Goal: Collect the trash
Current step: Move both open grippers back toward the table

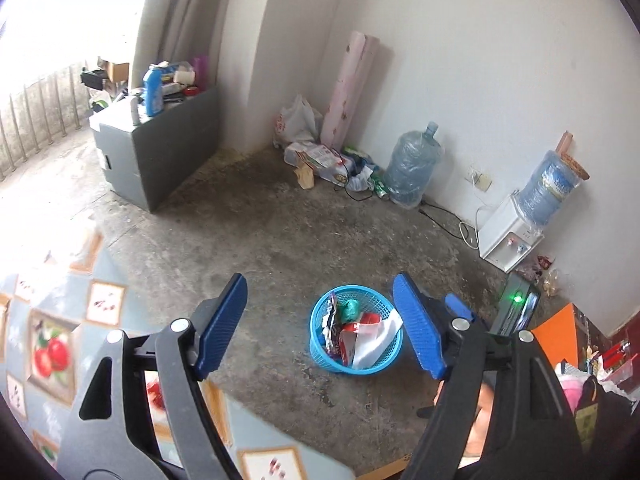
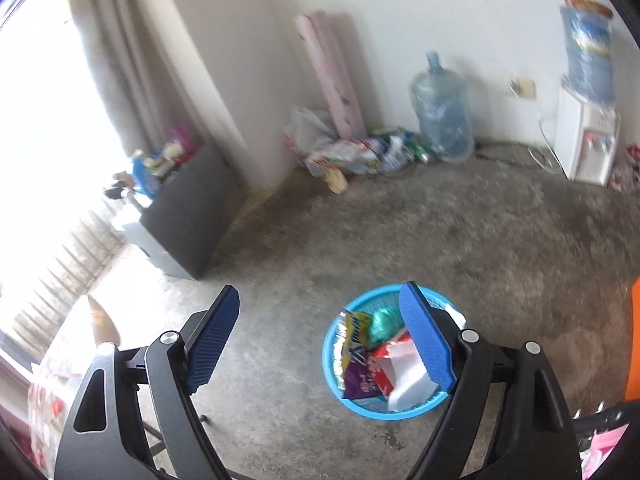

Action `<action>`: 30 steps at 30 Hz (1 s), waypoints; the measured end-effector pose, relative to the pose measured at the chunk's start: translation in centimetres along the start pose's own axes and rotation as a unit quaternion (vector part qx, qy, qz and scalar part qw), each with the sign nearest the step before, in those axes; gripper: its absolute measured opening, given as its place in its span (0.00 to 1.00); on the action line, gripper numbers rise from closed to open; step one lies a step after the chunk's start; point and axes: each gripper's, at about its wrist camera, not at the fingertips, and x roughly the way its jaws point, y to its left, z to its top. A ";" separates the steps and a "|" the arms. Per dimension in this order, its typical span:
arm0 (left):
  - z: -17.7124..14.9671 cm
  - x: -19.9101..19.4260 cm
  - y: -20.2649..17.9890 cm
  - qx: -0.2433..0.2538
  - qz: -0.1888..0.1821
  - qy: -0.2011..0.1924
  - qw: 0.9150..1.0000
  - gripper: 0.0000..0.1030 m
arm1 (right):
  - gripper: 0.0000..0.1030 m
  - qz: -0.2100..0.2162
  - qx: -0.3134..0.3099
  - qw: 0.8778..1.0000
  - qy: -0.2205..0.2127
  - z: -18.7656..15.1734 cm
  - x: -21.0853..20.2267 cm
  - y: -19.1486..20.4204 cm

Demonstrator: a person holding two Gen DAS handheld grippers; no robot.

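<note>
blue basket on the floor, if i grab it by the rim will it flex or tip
The blue basket looks like thin mesh plastic, so its rim would probably flex under a pinch. It holds only wrappers and crumpled paper, so it is likely light and may slide or tilt rather than stay put.

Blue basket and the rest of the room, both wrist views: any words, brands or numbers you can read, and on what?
None can be read.
Wrappers in the blue basket: printed, too blurred.
Blue bottle on the grey cabinet: label too small.
Water jug on the dispenser: label blurred.
White bag in the corner: red print, unreadable.
</note>
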 end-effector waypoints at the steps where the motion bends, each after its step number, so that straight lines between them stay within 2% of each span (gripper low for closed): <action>1: -0.4 -1.5 0.6 -0.003 0.002 -0.005 1.000 0.69 | 0.80 0.008 -0.010 1.000 -0.008 0.0 -1.4 1.1; 4: -2.4 -6.1 2.7 -0.011 0.015 -0.026 1.000 0.70 | 0.81 0.059 -0.047 0.997 -0.022 -0.5 -5.7 4.7; 8: -6.1 -11.7 5.9 -0.036 0.051 -0.041 0.997 0.71 | 0.83 0.138 -0.098 0.985 -0.025 -2.1 -10.6 9.4; 13: -10.6 -17.6 10.4 -0.080 0.117 -0.047 0.989 0.71 | 0.84 0.220 -0.120 0.968 -0.003 -4.6 -14.1 14.0; 16: -13.2 -20.3 12.8 -0.109 0.147 -0.056 0.981 0.71 | 0.84 0.257 -0.127 0.957 0.030 -6.5 -14.8 16.6; 20: -16.6 -22.6 14.7 -0.118 0.196 -0.061 0.972 0.71 | 0.84 0.297 -0.156 0.938 0.083 -10.1 -15.5 20.4; 28: -20.8 -23.4 17.3 -0.142 0.230 -0.053 0.961 0.71 | 0.84 0.350 -0.239 0.889 0.174 -17.5 -16.6 26.9; 30: -21.6 -23.5 17.8 -0.155 0.230 -0.048 0.960 0.71 | 0.84 0.352 -0.252 0.882 0.187 -18.5 -16.4 27.5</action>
